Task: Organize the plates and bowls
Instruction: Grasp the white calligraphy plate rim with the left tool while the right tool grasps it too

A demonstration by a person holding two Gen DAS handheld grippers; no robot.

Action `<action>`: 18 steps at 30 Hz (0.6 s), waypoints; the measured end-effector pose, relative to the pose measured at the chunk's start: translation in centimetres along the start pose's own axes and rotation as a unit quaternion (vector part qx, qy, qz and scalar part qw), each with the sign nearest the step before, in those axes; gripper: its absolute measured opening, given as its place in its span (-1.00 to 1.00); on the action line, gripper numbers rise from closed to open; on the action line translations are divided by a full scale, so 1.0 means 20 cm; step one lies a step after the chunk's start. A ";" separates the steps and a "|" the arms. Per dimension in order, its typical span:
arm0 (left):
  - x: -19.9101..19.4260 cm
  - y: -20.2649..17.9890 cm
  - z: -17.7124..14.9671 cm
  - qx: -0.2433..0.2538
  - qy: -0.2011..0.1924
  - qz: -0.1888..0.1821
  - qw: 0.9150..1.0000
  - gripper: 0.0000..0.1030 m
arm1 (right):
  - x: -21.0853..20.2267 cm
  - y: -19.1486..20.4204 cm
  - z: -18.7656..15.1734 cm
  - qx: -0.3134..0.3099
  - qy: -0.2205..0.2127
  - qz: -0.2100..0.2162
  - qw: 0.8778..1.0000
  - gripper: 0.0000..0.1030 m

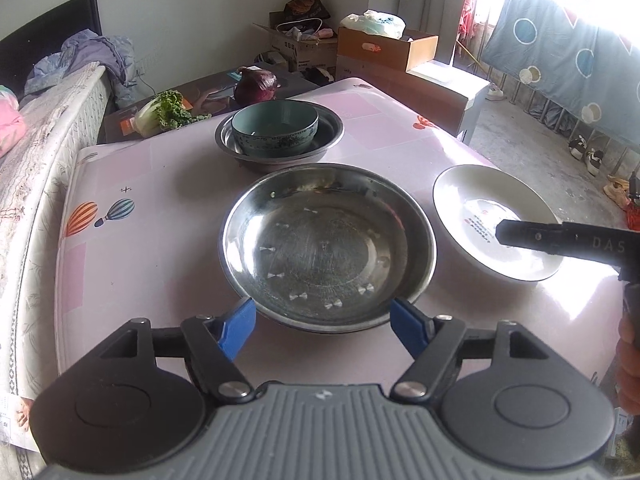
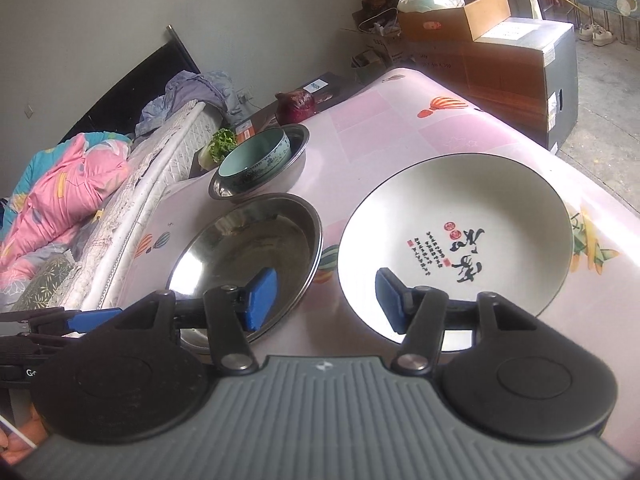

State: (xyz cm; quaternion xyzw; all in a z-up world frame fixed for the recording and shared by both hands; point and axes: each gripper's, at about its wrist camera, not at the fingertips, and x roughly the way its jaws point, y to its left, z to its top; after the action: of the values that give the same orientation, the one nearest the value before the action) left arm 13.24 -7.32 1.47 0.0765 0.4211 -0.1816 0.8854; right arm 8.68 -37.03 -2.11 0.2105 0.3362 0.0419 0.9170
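A: Where do the dishes sit, seen from the left gripper (image 1: pixel 323 322)?

B: Straight ahead of its blue fingertips (image 1: pixel 238 327) lies the wide, shallow stainless-steel plate (image 1: pixel 328 246) on the pink balloon-print tablecloth (image 1: pixel 152 216). Its near rim falls between the two pads, but neither pad presses it; the jaws stand spread and hold nothing.

A: And further out?

B: Beyond that plate, a teal ceramic bowl with a patterned outside (image 1: pixel 275 128) sits inside a smaller stainless-steel basin (image 1: pixel 332 130). Ahead and to the right lies the white ceramic plate with black calligraphy and a dark rim (image 1: pixel 472 196), near the steel plate but apart from it.

A: What about the right gripper (image 2: pixel 326 300)?

B: Its jaws are spread too, pinching nothing. One pad hangs over the steel plate (image 2: pixel 224 240), the other over the near edge of the white plate (image 2: pixel 460 216), with the gap between the plates between them. Whether the right pad touches the white plate, I cannot tell.

A: Anything past the table?

B: A purple cabbage (image 1: pixel 256 85) and a leafy green vegetable (image 1: pixel 164 112) on a dark surface behind, and cardboard boxes (image 1: pixel 384 50) by the wall.
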 end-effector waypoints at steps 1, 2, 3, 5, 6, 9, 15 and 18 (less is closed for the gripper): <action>-0.01 -0.03 -0.01 0.005 -0.002 -0.003 1.000 0.53 | -0.04 -0.04 -0.01 0.004 -0.006 -0.001 1.000 0.09; -0.02 -0.05 -0.01 0.008 -0.004 -0.006 1.000 0.55 | -0.08 -0.08 -0.01 0.009 -0.013 -0.002 1.000 0.12; -0.02 -0.09 -0.02 0.010 -0.007 -0.013 1.000 0.57 | -0.11 -0.12 -0.02 0.014 -0.020 -0.004 1.000 0.14; -0.02 -0.14 -0.03 0.007 -0.010 -0.028 1.000 0.59 | -0.19 -0.22 -0.03 0.025 -0.034 -0.009 0.999 0.18; -0.01 -0.17 -0.04 0.004 -0.011 -0.037 0.999 0.60 | -0.22 -0.26 -0.04 0.031 -0.039 -0.012 0.999 0.19; 0.03 -0.26 -0.06 -0.011 -0.017 -0.055 0.998 0.60 | -0.29 -0.41 -0.06 0.054 -0.049 -0.021 0.997 0.20; 0.15 -0.41 -0.04 -0.039 -0.044 -0.079 0.995 0.60 | -0.36 -0.70 -0.05 0.093 -0.061 -0.018 0.994 0.20; 0.22 -0.46 -0.02 -0.056 -0.055 -0.083 0.993 0.60 | -0.33 -0.80 -0.01 0.107 -0.061 -0.008 0.992 0.20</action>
State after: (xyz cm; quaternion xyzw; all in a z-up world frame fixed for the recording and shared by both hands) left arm 11.90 -16.78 -1.97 -0.0188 0.3866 -0.2344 0.8918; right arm 2.41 -52.89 -4.94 0.3070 0.2834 -0.0143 0.9084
